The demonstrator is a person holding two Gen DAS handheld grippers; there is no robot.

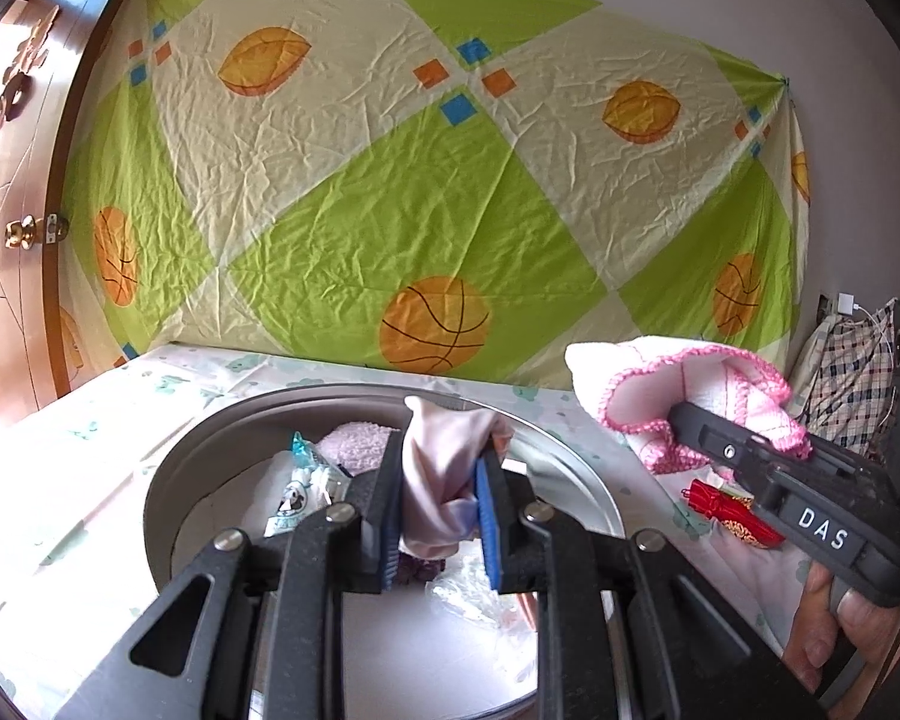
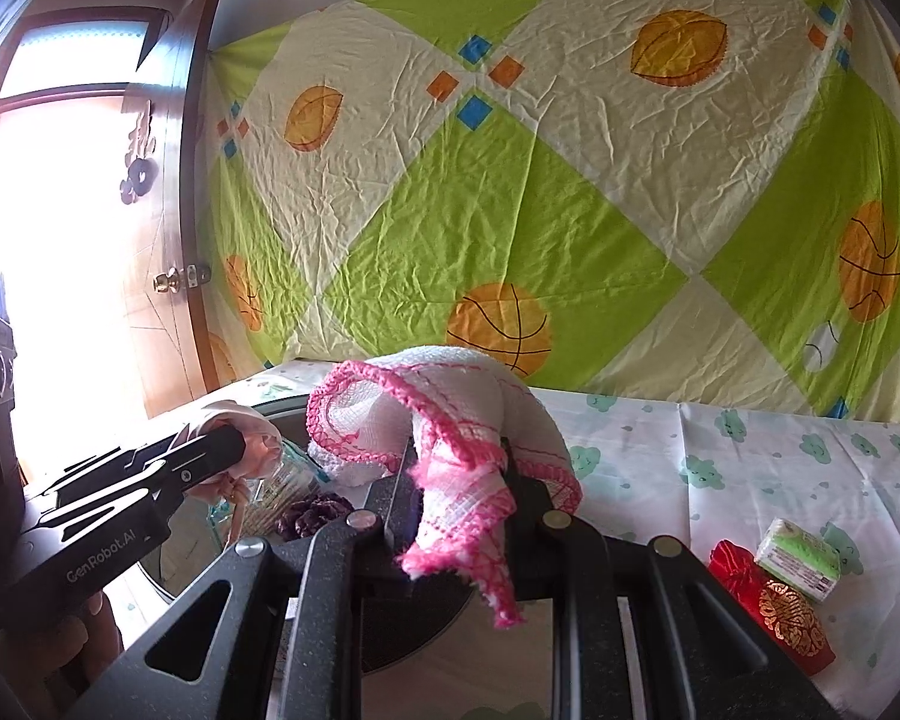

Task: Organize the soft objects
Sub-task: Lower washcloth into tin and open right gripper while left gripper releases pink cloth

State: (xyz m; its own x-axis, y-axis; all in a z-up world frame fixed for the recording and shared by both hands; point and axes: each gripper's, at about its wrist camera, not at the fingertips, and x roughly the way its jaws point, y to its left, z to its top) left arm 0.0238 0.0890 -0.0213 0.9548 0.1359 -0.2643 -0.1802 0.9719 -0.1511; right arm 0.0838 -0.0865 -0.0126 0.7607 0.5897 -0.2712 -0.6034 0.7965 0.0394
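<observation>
My left gripper (image 1: 439, 504) is shut on a pale pink satin cloth (image 1: 435, 480), held over a round metal basin (image 1: 576, 468). The cloth bunches up between the blue pads (image 1: 487, 528) and droops below them. In the right wrist view the same gripper (image 2: 234, 438) comes in from the left with that pink cloth (image 2: 252, 438) at its tip. My right gripper (image 2: 450, 498) is shut on a white knitted cloth with a pink crocheted edge (image 2: 450, 420), which drapes over its fingers. From the left wrist view this cloth (image 1: 678, 396) hangs at the right, above the table.
Inside the basin lie a fluffy pink towel (image 1: 354, 444), a small panda-printed packet (image 1: 297, 492) and a purple item (image 2: 315, 513). A red embroidered pouch (image 2: 774, 606) and a green-white packet (image 2: 801, 558) rest on the cloud-printed tablecloth (image 2: 750, 468). A patterned sheet covers the wall; a wooden door stands left.
</observation>
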